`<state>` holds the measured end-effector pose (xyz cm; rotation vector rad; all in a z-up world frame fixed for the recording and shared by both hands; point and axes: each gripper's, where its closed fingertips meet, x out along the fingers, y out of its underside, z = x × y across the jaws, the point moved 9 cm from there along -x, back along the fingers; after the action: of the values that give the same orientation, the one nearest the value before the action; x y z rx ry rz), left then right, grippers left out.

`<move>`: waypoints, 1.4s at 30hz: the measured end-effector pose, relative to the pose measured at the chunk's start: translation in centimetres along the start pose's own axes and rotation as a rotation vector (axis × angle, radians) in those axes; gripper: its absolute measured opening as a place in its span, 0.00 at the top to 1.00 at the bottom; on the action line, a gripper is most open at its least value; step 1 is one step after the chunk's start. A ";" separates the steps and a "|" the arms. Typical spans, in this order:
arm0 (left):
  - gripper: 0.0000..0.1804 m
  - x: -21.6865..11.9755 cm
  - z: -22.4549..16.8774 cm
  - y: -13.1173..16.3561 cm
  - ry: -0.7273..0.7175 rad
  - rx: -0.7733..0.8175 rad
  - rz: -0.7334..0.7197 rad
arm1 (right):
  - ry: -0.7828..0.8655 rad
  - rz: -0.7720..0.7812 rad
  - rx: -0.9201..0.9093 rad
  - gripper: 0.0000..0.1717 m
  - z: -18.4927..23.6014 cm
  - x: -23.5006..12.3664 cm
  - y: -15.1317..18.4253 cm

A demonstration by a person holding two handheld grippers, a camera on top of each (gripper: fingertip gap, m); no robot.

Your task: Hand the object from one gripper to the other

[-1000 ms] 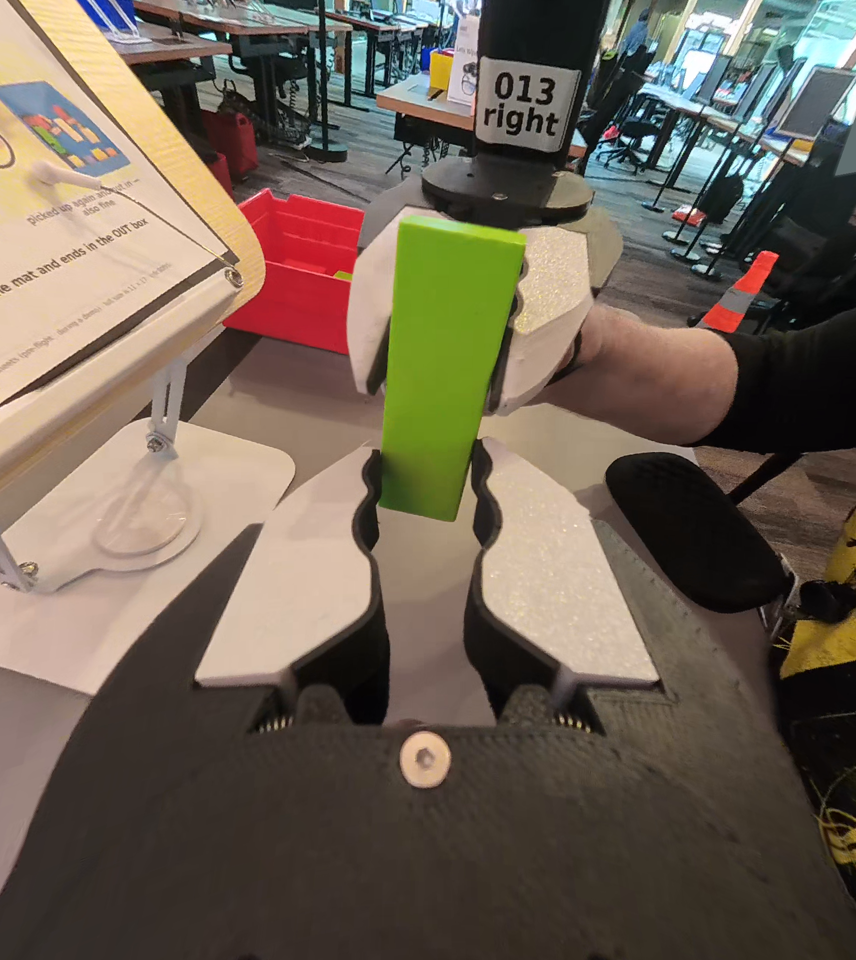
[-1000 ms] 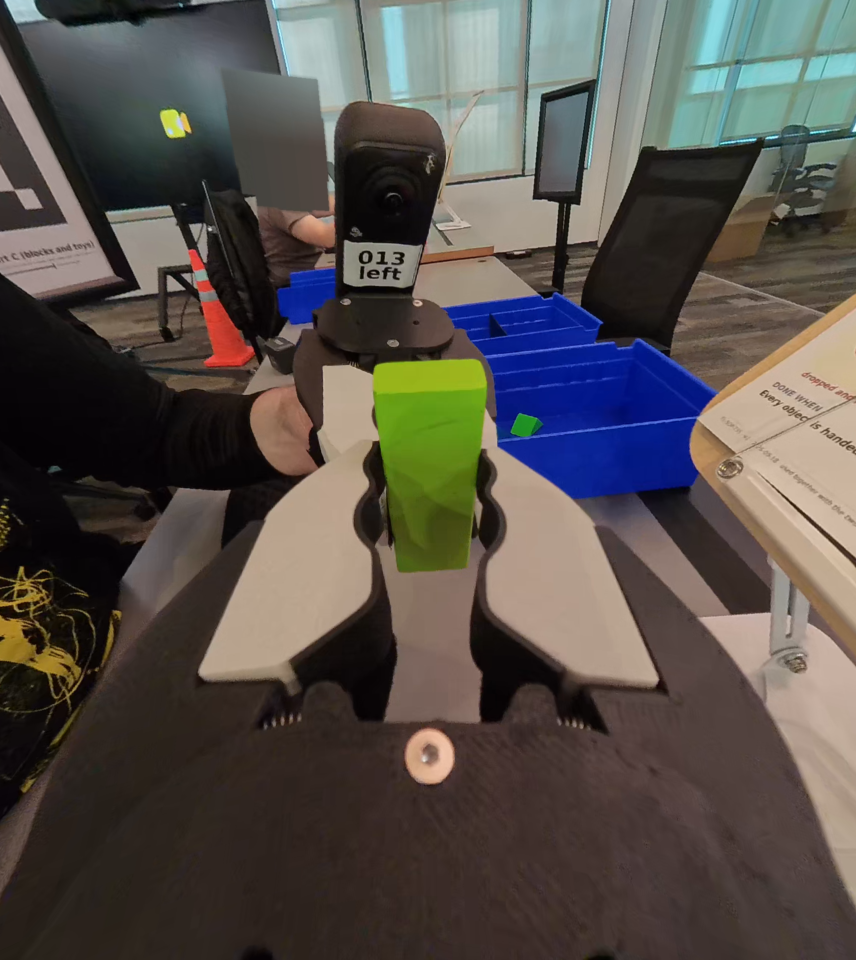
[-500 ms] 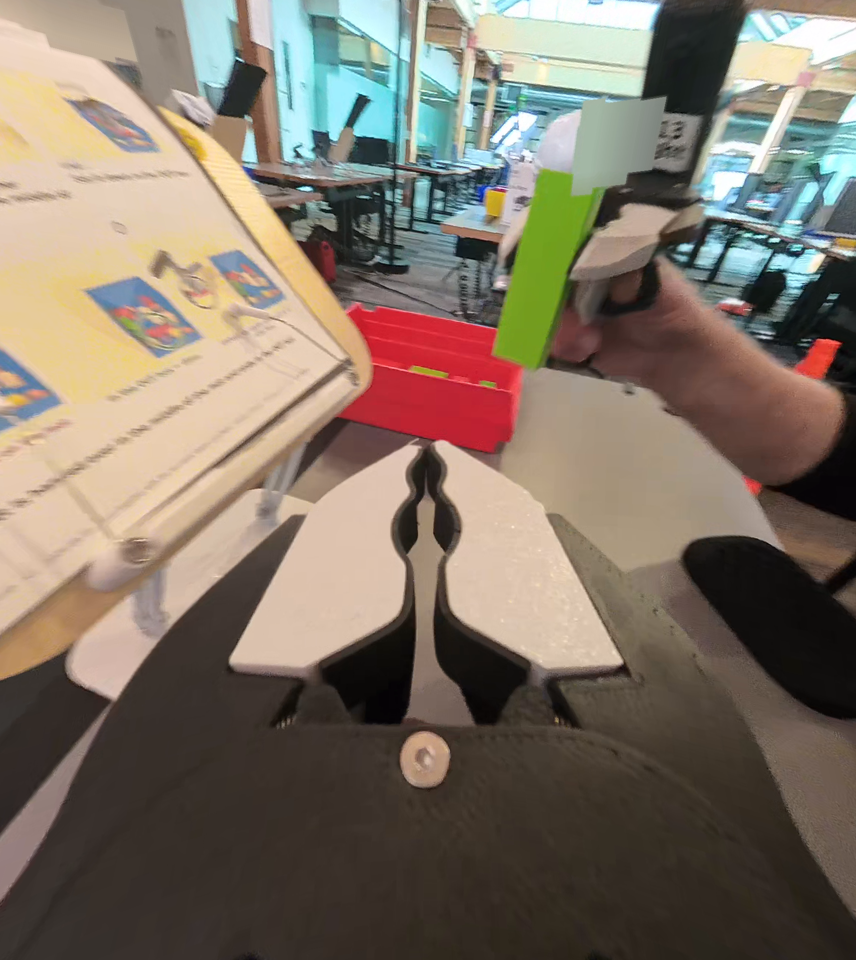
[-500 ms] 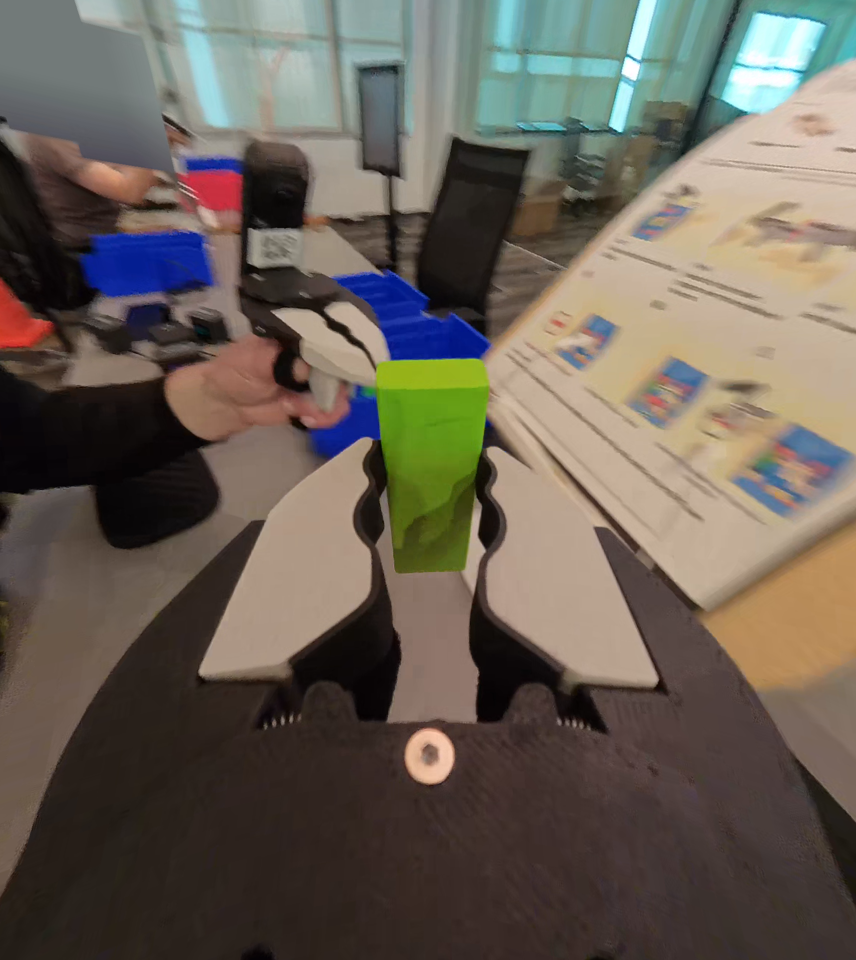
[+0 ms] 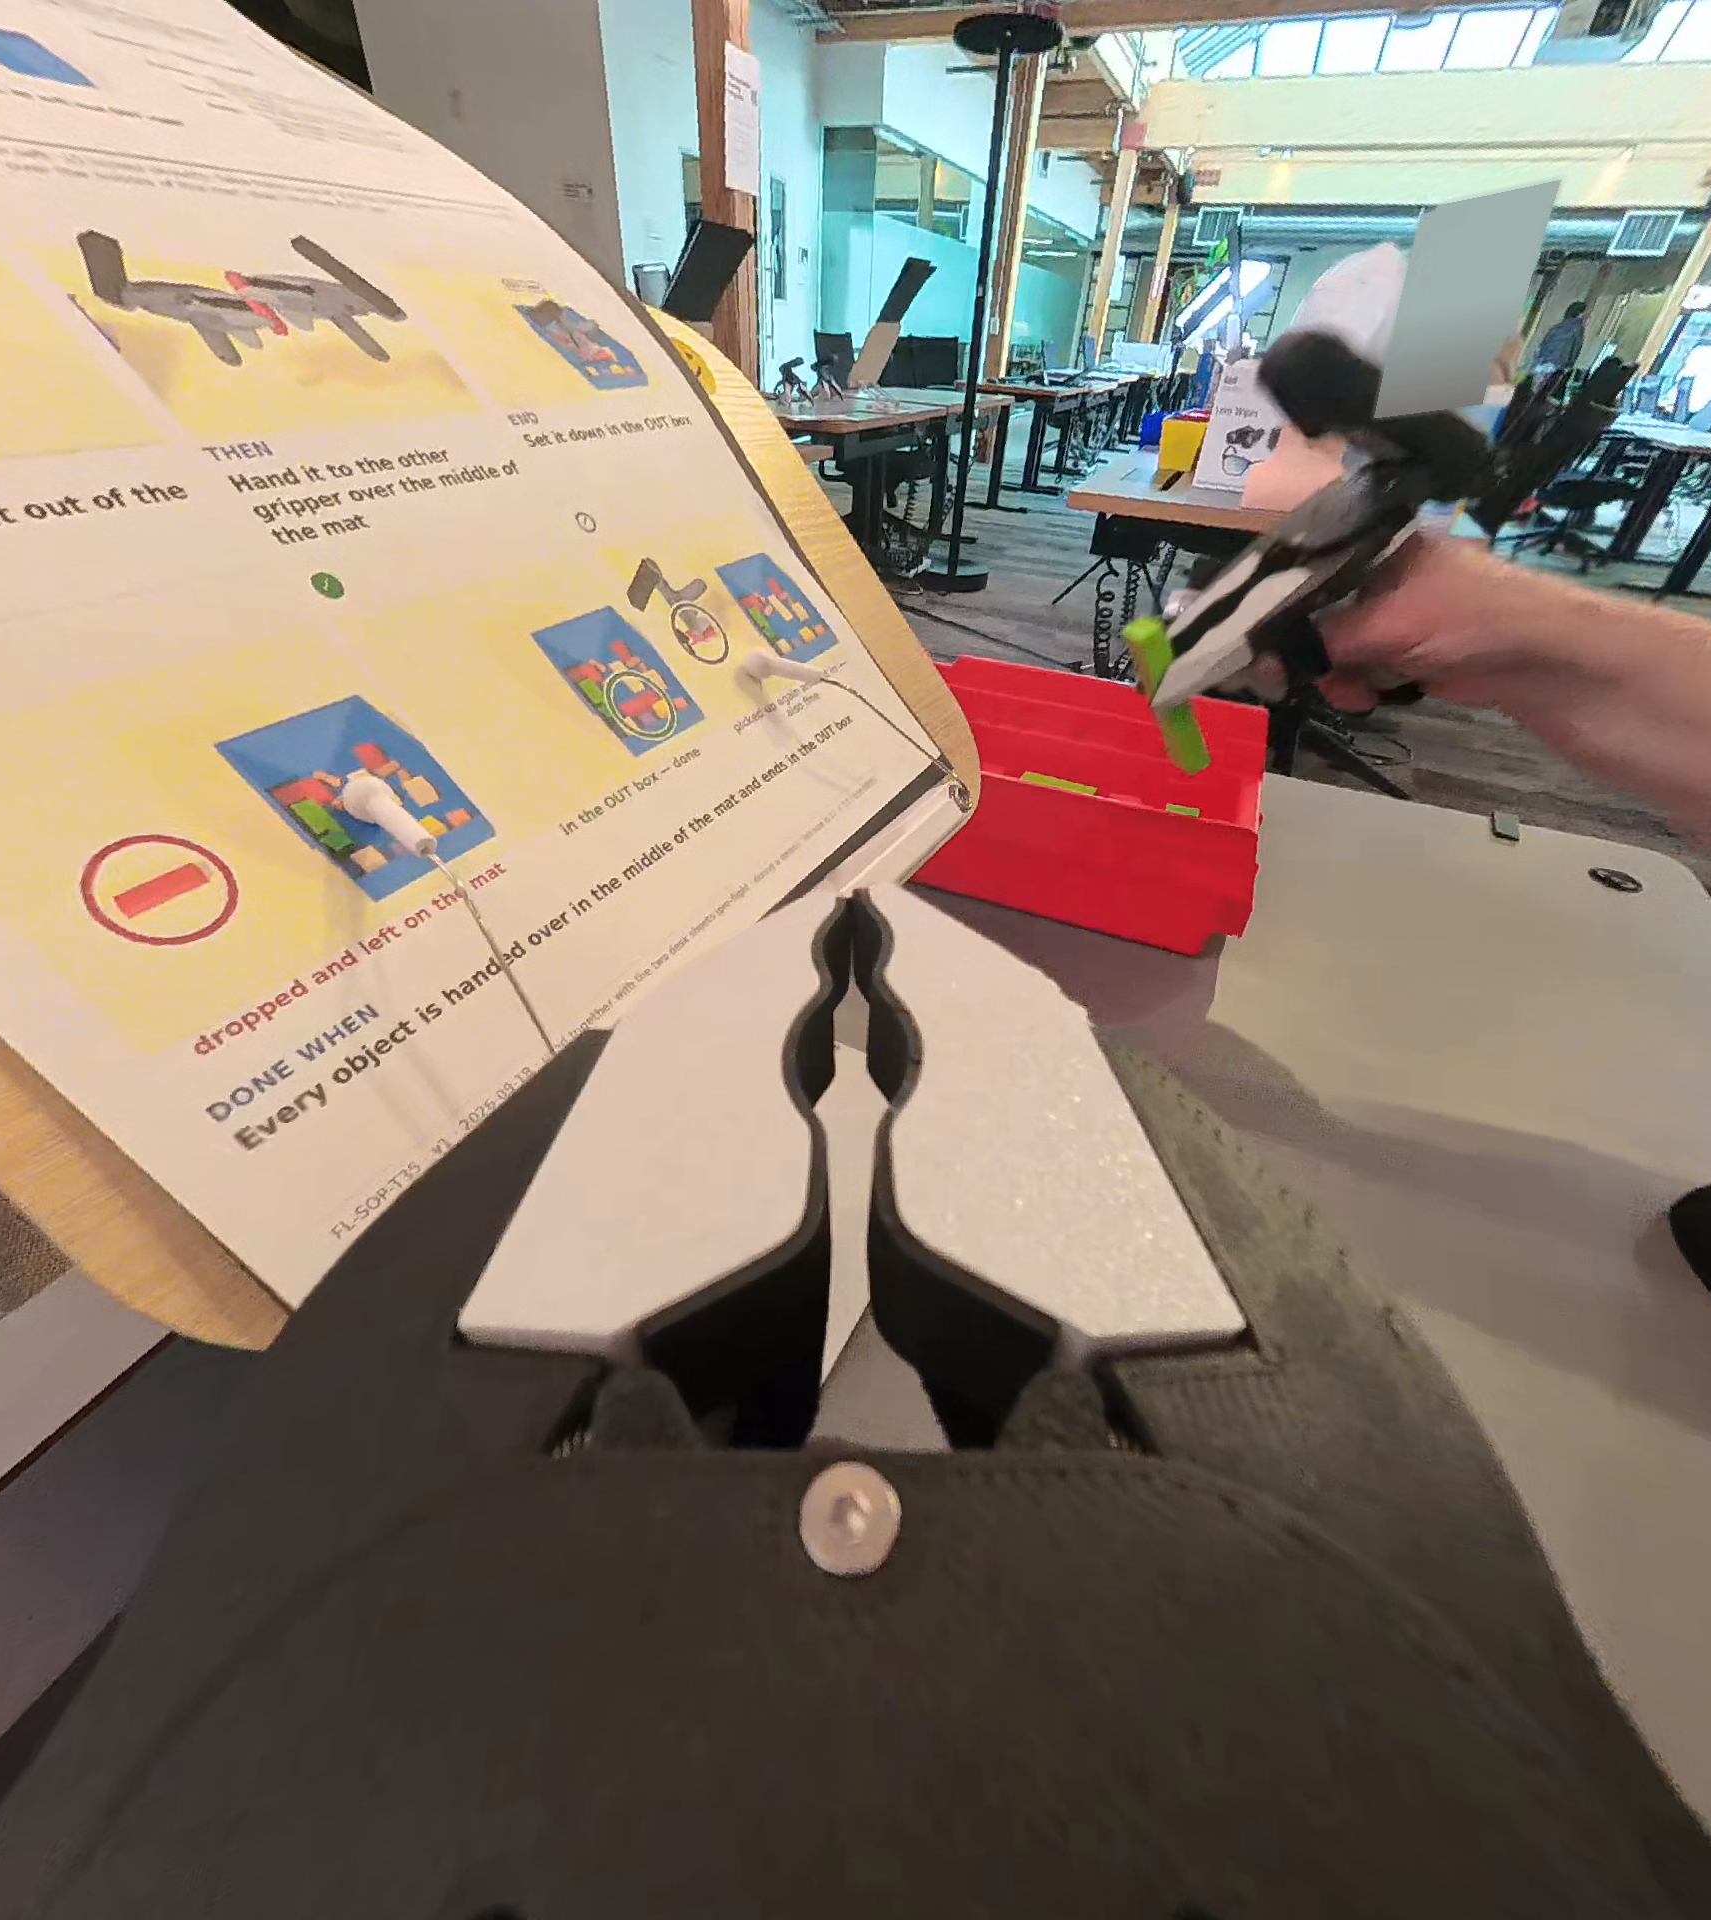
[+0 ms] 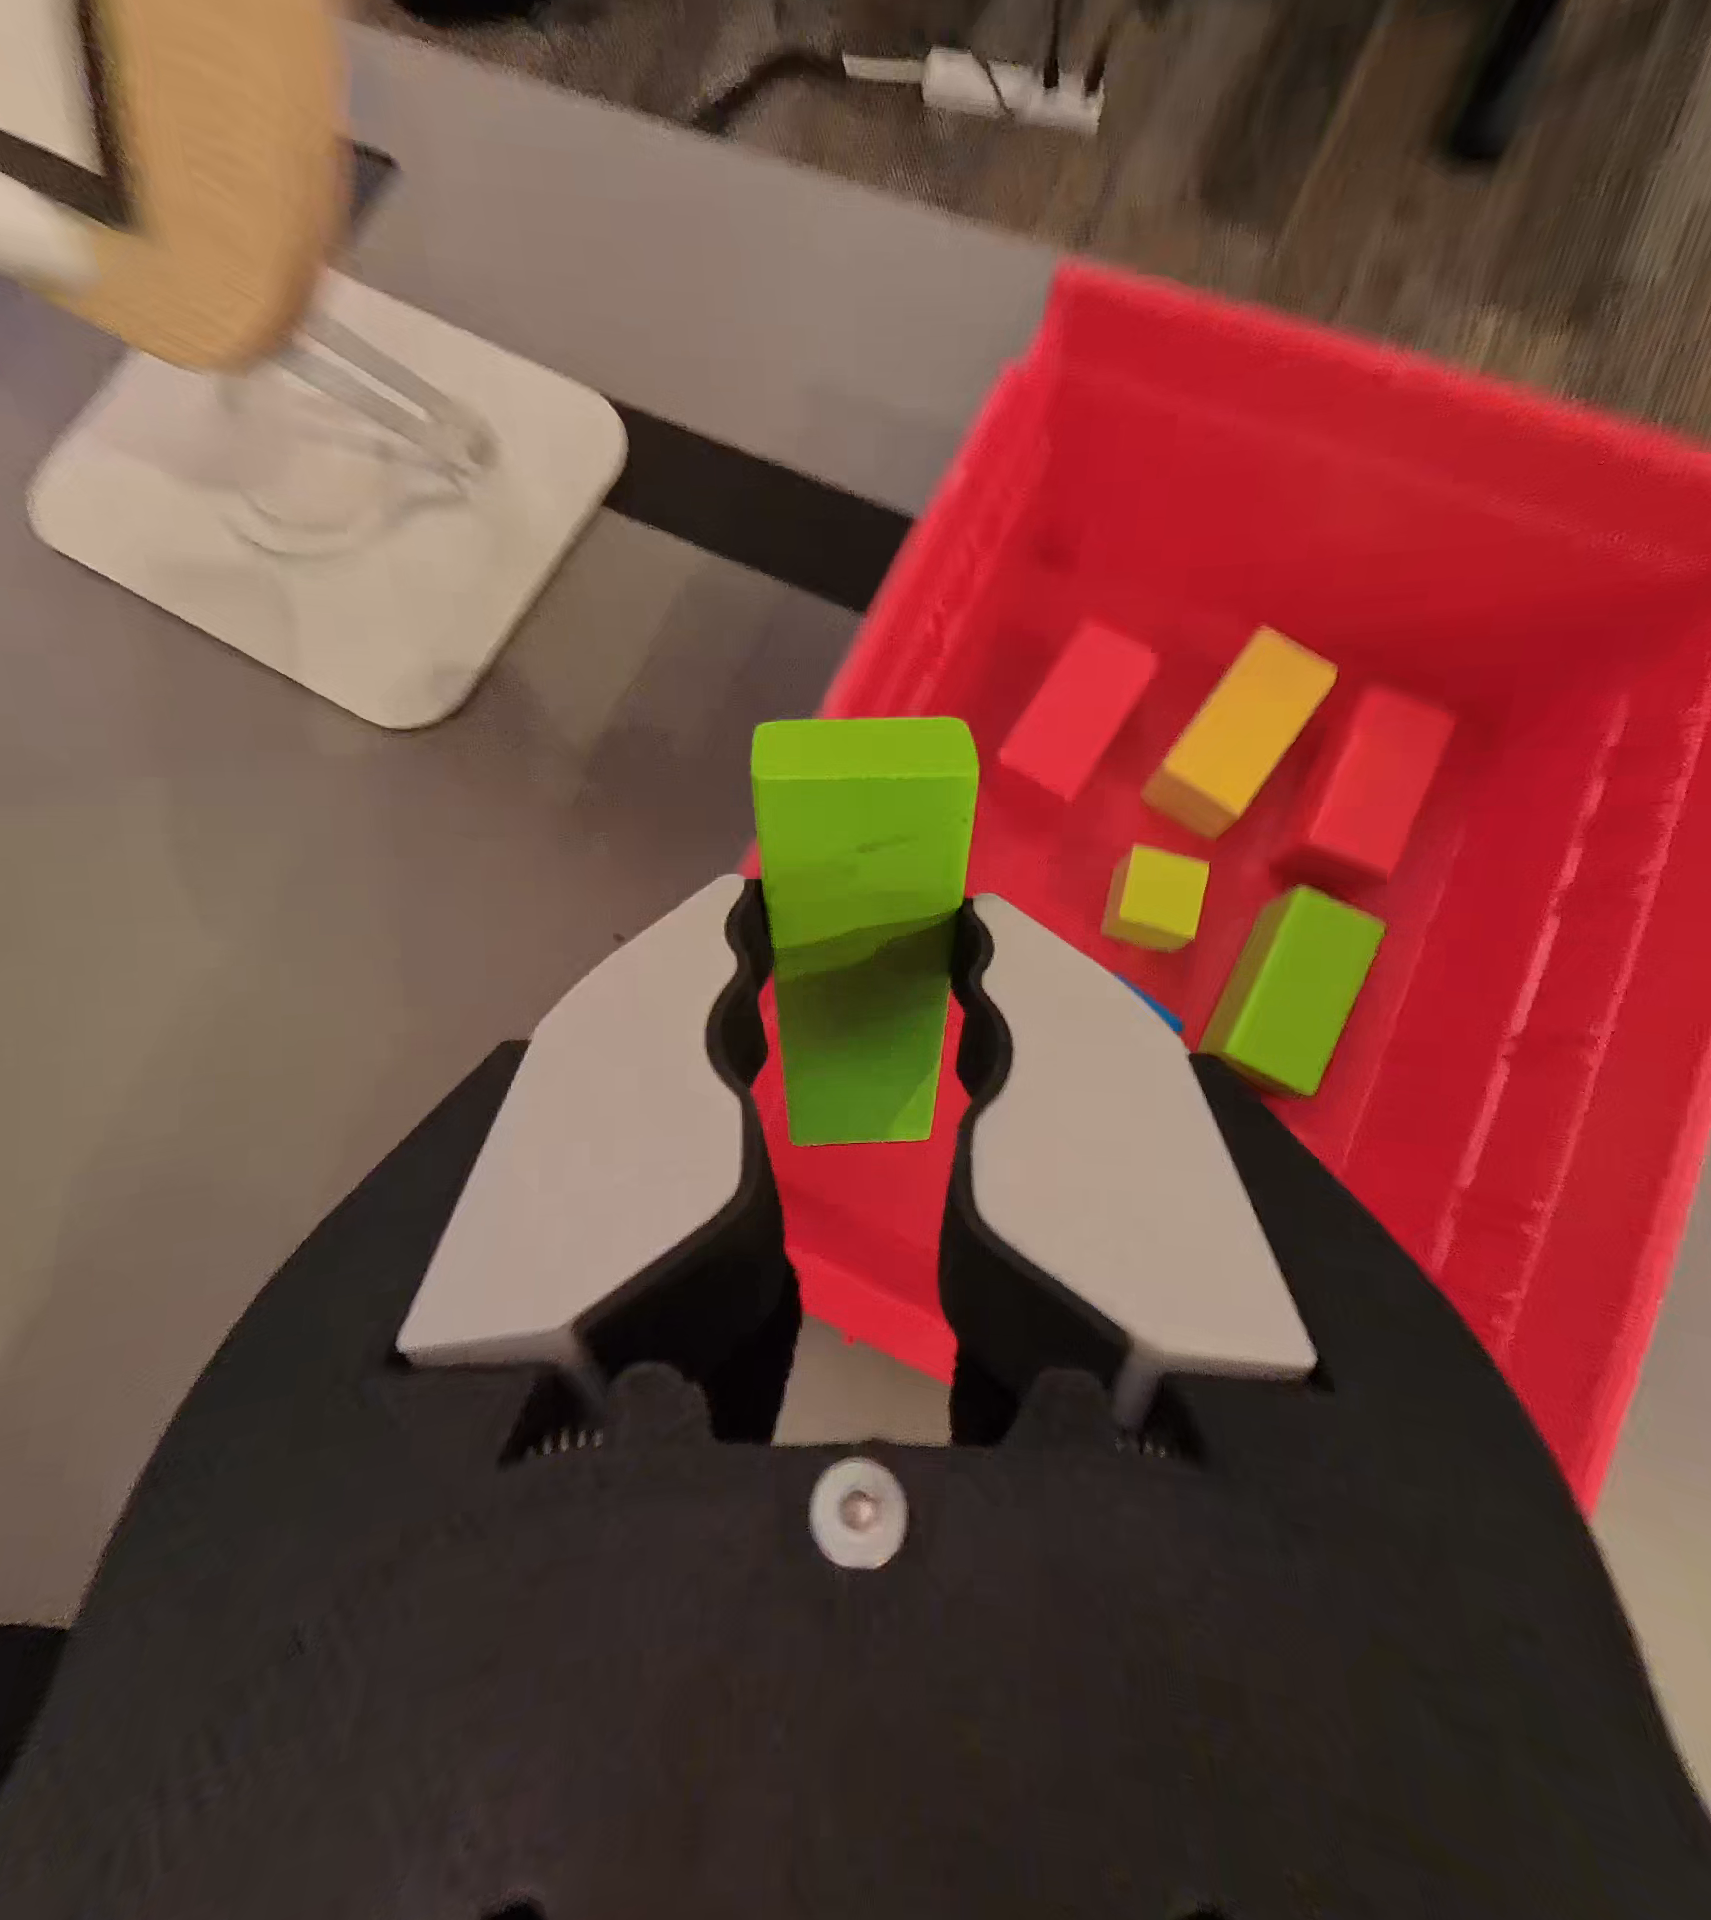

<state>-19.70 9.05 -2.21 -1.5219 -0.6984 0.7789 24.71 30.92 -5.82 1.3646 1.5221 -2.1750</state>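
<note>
The right gripper [image 6: 861,925] clamped its jaws on the green block [image 6: 861,831] above the red bin [image 6: 1453,520] at the table's far edge; the left gripper [image 5: 853,914] hung apart, jaws closed on nothing. The handover looked complete, only the set-down remaining.

Long lime-green block [image 6: 861,883] (flat-sided, rectangular) pinched upright above the red bin [image 6: 1453,499]

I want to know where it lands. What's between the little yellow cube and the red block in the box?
The orange block lies between the yellow cube and the red block in the red box, right wrist view.
</note>
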 end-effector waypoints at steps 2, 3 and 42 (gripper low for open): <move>1.00 -0.2 0.1 -0.2 0.004 0.002 -0.007 | -0.006 0.088 0.040 0.82 -1.0 2.1 1.4; 1.00 -0.3 0.1 -0.2 0.005 0.005 -0.007 | -0.010 0.127 0.056 0.82 -1.3 3.1 2.0; 1.00 -4.0 -0.5 -4.3 -0.124 0.189 -0.007 | 0.113 0.412 0.032 0.80 -2.5 9.9 6.8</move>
<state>-21.62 5.90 2.40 -1.3078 -0.7007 0.9136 24.45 33.19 -17.89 1.6627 1.1144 -1.9010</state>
